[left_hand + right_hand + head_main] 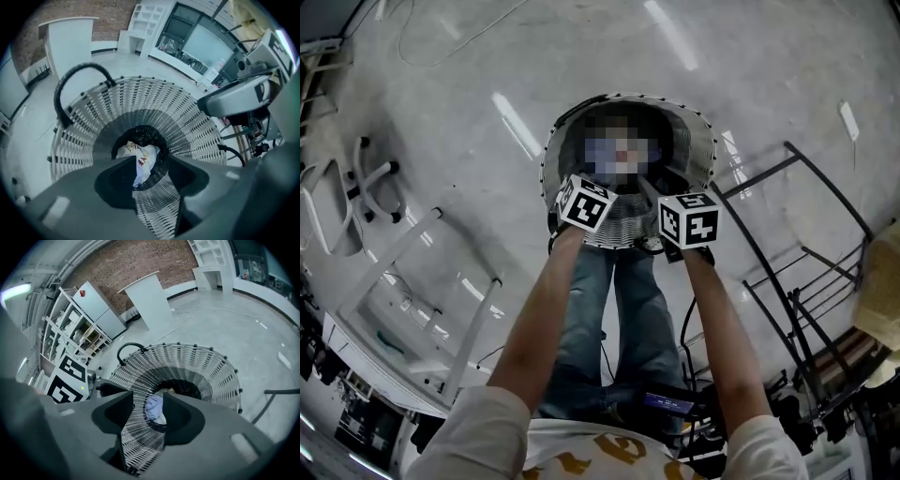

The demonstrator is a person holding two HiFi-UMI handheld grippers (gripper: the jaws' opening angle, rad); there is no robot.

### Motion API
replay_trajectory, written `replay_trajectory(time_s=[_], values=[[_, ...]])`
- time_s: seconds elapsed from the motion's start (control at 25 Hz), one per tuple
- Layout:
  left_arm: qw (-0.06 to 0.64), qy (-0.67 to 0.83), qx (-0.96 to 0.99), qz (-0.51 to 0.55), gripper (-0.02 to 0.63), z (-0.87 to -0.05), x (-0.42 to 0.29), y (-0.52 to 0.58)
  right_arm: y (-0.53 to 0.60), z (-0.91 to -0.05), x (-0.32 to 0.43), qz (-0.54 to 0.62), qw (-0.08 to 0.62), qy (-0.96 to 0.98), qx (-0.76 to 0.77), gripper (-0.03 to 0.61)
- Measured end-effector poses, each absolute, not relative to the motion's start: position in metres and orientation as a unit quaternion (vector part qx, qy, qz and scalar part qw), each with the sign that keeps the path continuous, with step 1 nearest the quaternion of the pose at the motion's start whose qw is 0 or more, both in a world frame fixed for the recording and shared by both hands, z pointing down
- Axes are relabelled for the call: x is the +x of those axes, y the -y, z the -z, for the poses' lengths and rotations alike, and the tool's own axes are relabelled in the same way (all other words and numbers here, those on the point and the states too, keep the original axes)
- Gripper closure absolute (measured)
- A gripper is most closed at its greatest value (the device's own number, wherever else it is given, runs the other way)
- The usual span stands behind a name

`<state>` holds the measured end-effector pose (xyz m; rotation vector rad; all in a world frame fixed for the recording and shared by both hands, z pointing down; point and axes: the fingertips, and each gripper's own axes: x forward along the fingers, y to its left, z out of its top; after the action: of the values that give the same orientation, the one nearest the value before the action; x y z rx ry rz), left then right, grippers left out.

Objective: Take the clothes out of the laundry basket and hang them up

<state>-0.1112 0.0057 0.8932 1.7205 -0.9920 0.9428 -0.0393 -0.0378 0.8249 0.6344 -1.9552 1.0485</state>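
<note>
Two claws: side by side above the laundry basket (705, 150), pointed steeply down into its mouth.
Left claw (151, 164): spread apart, gripping nothing; basket weave and cloth visible through the gap.
Right claw (147, 401): moderately wide, empty.
Basket: white, woven, round, upright on the floor (441, 94); black handle (75, 75) arching off the rim.
Clothes (140, 157): crumpled at the basket bottom, pale blue and white with red print, well below both claws.
Black rack (811, 272): near the basket, on the right claw's side.

The grey floor (441, 84) bears the white laundry basket (701, 150) and a black rack (830, 190).
</note>
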Motion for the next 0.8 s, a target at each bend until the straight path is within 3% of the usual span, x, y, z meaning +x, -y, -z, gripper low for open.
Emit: replay_trajectory(time_s=[0.48, 0.8], values=[[0.525, 0.402, 0.639, -0.393, 0.39, -1.002, -0.122, -0.014, 0.021, -0.927, -0.046, -0.449, 0.438, 0.732, 0.265, 0.354], [0.52, 0.386, 0.645, -0.406, 0.39, -1.036, -0.129, -0.022, 0.017, -0.983, -0.042, -0.49, 0.437, 0.695, 0.293, 0.354]])
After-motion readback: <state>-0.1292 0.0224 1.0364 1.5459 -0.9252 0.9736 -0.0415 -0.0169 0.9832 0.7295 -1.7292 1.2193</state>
